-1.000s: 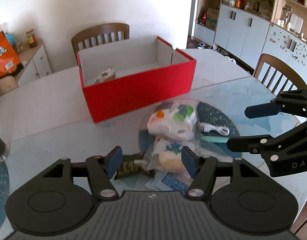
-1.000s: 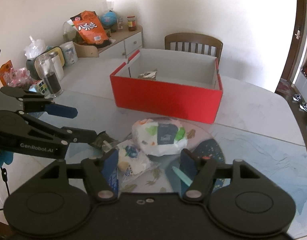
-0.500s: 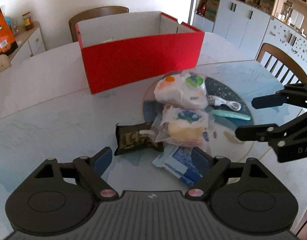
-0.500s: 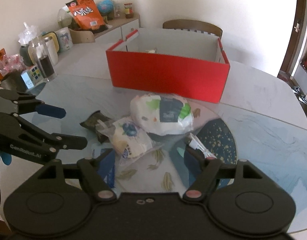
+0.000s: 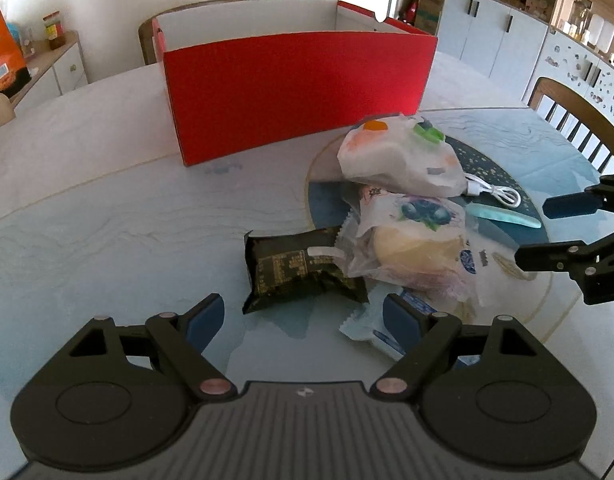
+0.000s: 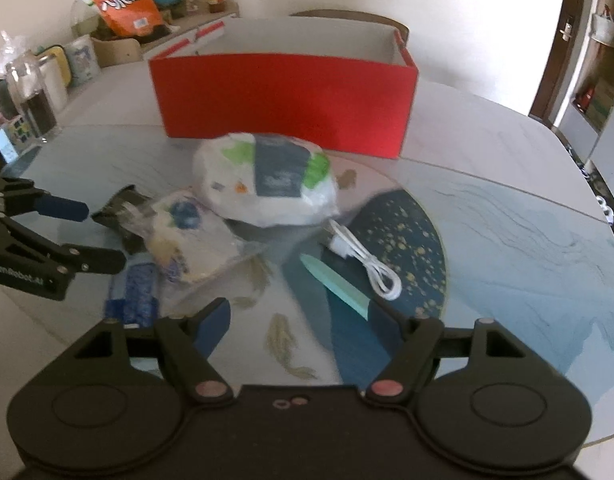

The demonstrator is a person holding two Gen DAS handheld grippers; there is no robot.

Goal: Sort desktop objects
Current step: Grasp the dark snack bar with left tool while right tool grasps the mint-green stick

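While both grippers' fingers stand open and empty, left gripper (image 5: 303, 314) faces dark packet (image 5: 299, 270), centre frame on the surface; straddle its short sides, avoid neighbouring bread bag (image 5: 415, 248), then red box (image 5: 295, 88).

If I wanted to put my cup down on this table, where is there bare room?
Bare tabletop lies left of the dark packet, in front of the red box. More lies right of the white cable and mint stick. Between them it is crowded: bagged bun, white pack and blue wrapper overlap.
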